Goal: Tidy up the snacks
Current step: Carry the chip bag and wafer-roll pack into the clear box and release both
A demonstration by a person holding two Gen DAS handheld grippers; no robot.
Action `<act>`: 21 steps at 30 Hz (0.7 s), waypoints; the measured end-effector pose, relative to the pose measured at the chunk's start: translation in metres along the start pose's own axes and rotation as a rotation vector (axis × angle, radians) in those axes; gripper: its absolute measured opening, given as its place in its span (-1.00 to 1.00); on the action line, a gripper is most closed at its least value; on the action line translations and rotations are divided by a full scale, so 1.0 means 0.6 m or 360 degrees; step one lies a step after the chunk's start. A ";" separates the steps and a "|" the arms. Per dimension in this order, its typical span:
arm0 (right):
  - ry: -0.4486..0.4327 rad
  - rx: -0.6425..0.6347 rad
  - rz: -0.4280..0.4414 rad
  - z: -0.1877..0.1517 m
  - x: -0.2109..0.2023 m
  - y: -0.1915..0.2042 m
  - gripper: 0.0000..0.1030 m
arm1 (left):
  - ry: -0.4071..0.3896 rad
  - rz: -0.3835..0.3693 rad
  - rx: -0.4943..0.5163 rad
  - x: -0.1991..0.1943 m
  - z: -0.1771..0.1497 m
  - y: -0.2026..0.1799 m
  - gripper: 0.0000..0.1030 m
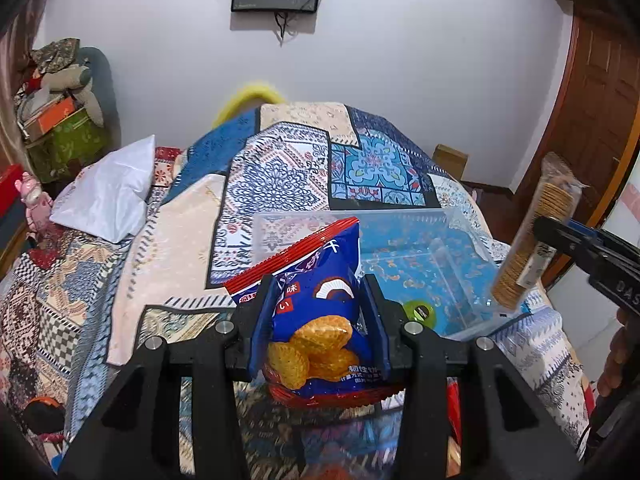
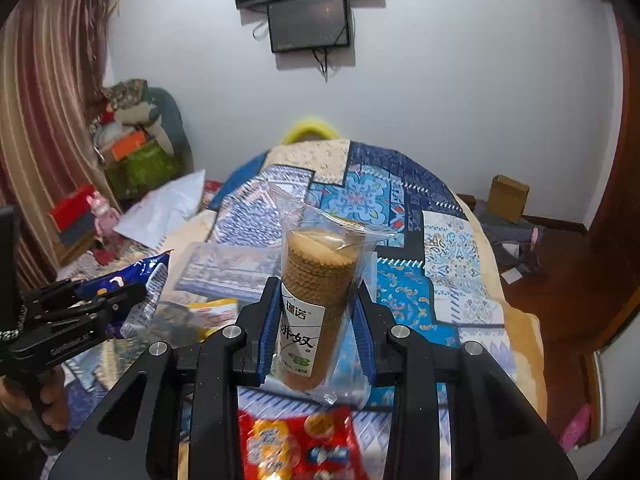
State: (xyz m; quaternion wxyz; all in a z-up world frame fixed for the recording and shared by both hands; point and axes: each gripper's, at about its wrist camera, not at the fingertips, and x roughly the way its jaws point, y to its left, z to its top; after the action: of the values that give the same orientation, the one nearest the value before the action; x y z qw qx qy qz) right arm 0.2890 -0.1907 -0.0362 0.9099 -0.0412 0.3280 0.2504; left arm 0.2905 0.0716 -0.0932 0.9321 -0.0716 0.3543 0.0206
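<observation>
My left gripper (image 1: 318,288) is shut on a blue snack bag with red edges (image 1: 316,304), held above the bed, just in front of a clear plastic bin (image 1: 460,240). My right gripper (image 2: 316,292) is shut on a clear sleeve of round biscuits (image 2: 316,280), held upright. In the left wrist view the biscuit sleeve (image 1: 532,236) hangs over the bin's right side, held by the right gripper (image 1: 560,236). In the right wrist view the left gripper (image 2: 120,292) with the blue bag (image 2: 132,276) is at the left. A green round item (image 1: 419,312) lies in the bin.
A patterned blue quilt (image 1: 280,168) covers the bed. A red snack pack (image 2: 296,444) and a yellow pack (image 2: 212,308) lie on it near me. A white pillow (image 1: 108,192) is at the left. Clutter (image 1: 60,120) stands far left, a wooden door (image 1: 592,92) at the right.
</observation>
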 end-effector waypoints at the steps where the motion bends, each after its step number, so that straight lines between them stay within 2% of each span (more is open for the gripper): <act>1: 0.0019 -0.0012 -0.0008 0.001 0.011 0.000 -0.40 | 0.0005 0.0006 0.0009 0.010 0.002 -0.002 -0.19; 7: 0.0183 -0.0065 0.0009 -0.006 0.078 0.000 -0.40 | 0.0059 0.0026 0.0062 0.068 0.005 -0.018 -0.19; 11: 0.0251 -0.0089 0.0002 -0.015 0.103 0.004 -0.40 | 0.0103 0.0012 0.0095 0.095 0.005 -0.028 -0.34; 13: 0.0294 -0.0076 0.0024 -0.019 0.114 0.004 -0.39 | 0.0123 0.0018 0.0094 0.101 0.004 -0.029 -0.34; 16: 0.0374 -0.0025 0.0081 -0.022 0.124 0.002 -0.34 | 0.0123 0.0033 0.0088 0.098 0.004 -0.028 -0.34; 21: 0.0336 -0.0016 0.0083 -0.020 0.088 0.003 -0.33 | 0.0121 0.0002 0.0065 0.063 0.005 -0.020 -0.33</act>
State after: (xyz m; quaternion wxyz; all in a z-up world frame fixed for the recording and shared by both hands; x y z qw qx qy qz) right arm 0.3160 -0.1693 -0.0778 0.8633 -0.0632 0.4217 0.2700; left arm 0.3216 0.0598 -0.1148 0.9193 -0.0529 0.3899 0.0112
